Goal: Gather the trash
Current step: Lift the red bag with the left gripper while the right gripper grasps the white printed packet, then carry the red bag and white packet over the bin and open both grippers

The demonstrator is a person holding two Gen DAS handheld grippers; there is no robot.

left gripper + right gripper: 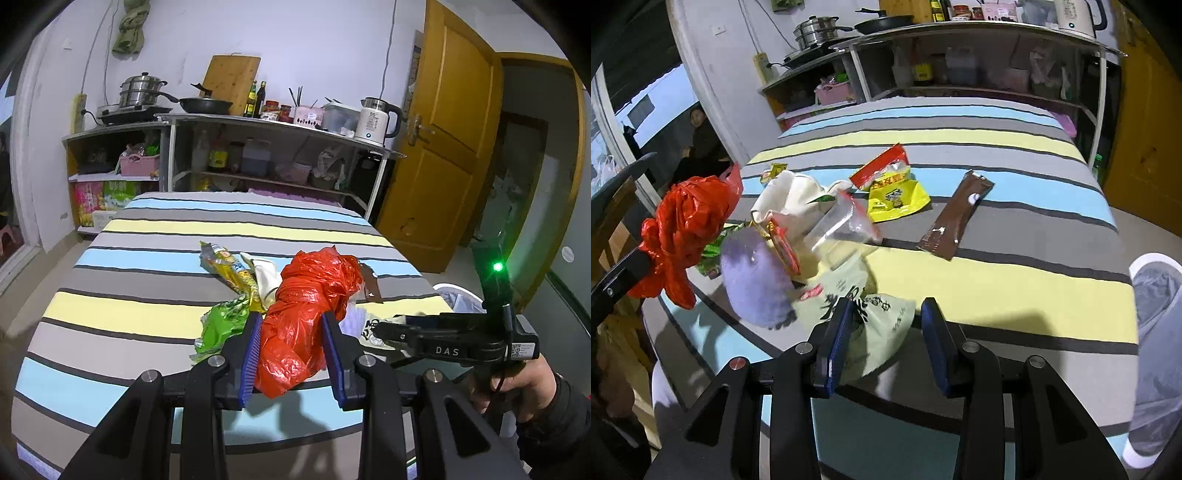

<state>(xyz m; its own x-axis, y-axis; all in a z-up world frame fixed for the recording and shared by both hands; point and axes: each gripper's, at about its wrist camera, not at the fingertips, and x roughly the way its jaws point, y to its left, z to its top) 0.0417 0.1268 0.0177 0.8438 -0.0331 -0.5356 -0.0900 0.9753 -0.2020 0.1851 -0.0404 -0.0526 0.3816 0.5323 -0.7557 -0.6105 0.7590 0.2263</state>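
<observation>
I am working over the striped grey, blue and yellow cloth-covered table (1015, 291), where the litter is lying in a loose heap near the front edge, with the white bin lined with a grey bag (1156, 295) standing off the table's right side. The crumpled red plastic bag (306, 314) is sitting clamped between the blue pads of my left gripper (291, 345), raised off the cloth; its loose tail is hanging free and may be snagging the green foil wrapper (221, 321) beside it, or slipping out, since thin film is compressing unevenly. My right gripper (882, 339) is standing with jaws apart around the pale green printed plastic bag (871, 325), pads not yet pressing; closing here could be dragging the fuzzy lilac ball (753, 280) touching it. The bin's bottom is lying out of frame, and the print on the brown sachet (955, 218) is staying unreadable.
</observation>
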